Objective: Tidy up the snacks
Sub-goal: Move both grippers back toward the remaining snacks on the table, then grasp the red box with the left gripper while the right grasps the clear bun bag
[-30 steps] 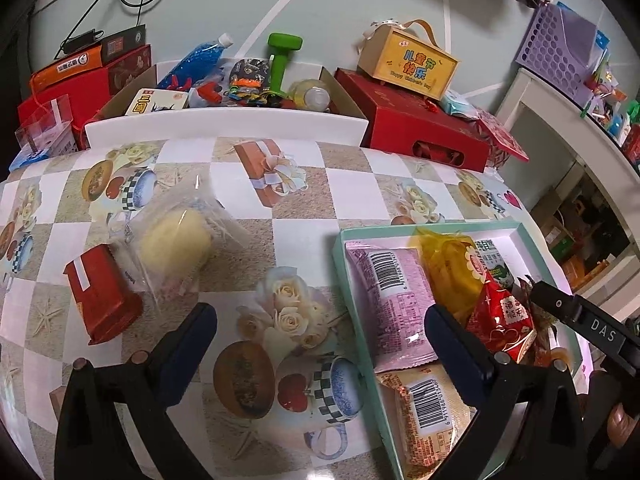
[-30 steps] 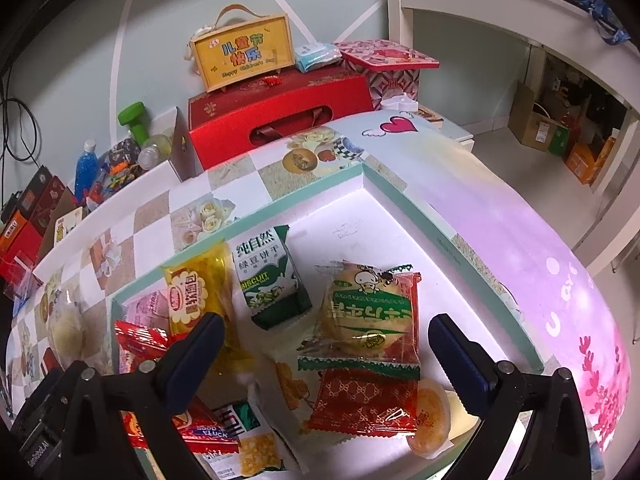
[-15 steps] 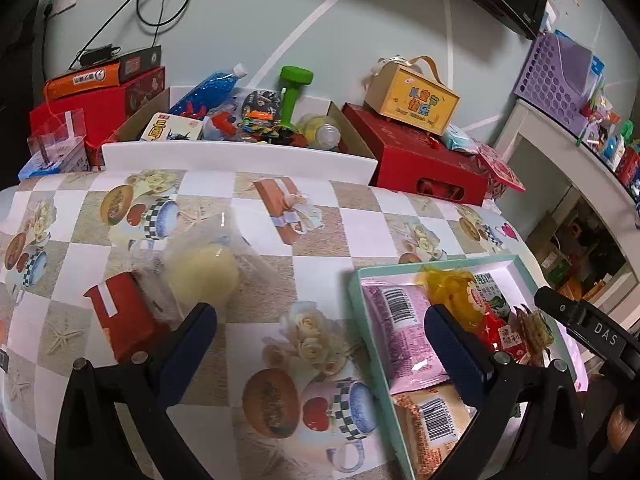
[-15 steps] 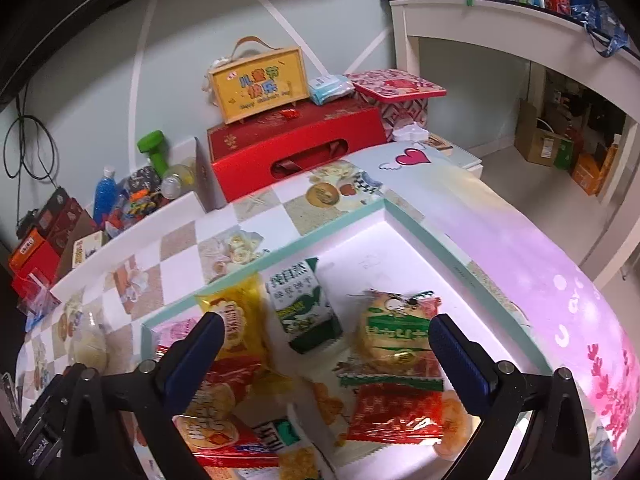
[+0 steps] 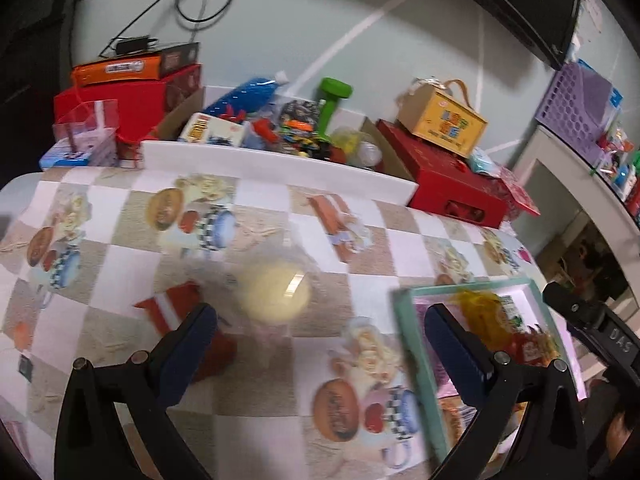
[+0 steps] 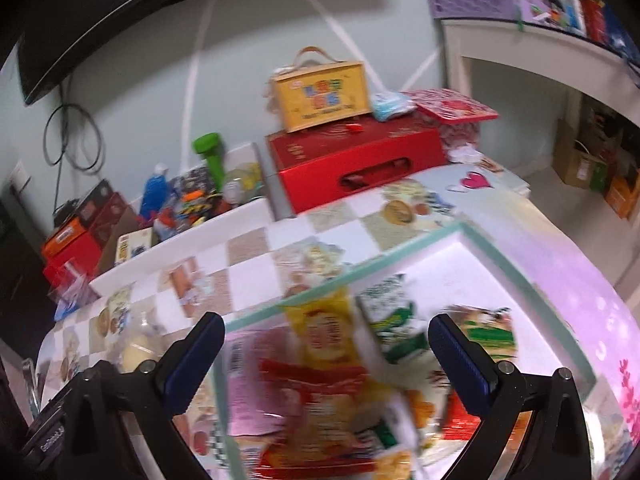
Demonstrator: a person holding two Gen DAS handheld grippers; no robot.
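A pale yellow bun in a clear wrapper [image 5: 276, 296] lies on the patterned tablecloth, with a red snack pack [image 5: 180, 312] to its left. My left gripper [image 5: 320, 332] hovers open just in front of them, holding nothing. A teal-rimmed tray [image 5: 404, 320] at the right holds several snack packs. In the right wrist view the tray [image 6: 516, 272] holds a yellow pack [image 6: 324, 328], a green biscuit pack [image 6: 388, 312] and red packs [image 6: 316, 384]. My right gripper [image 6: 326, 340] stands open above them, empty. The bun [image 6: 136, 352] shows at far left.
A white ledge [image 5: 280, 168] borders the table's far edge, backed by a cardboard box of toys with a green dumbbell [image 5: 332, 104], red gift boxes [image 5: 452, 184] and a yellow carry box [image 5: 440, 120]. A white shelf [image 6: 540, 48] stands at the right.
Both grippers have pulled back and up from the table, so the snacks and tray look smaller and lower. Both views are motion-blurred. Nothing was grasped.
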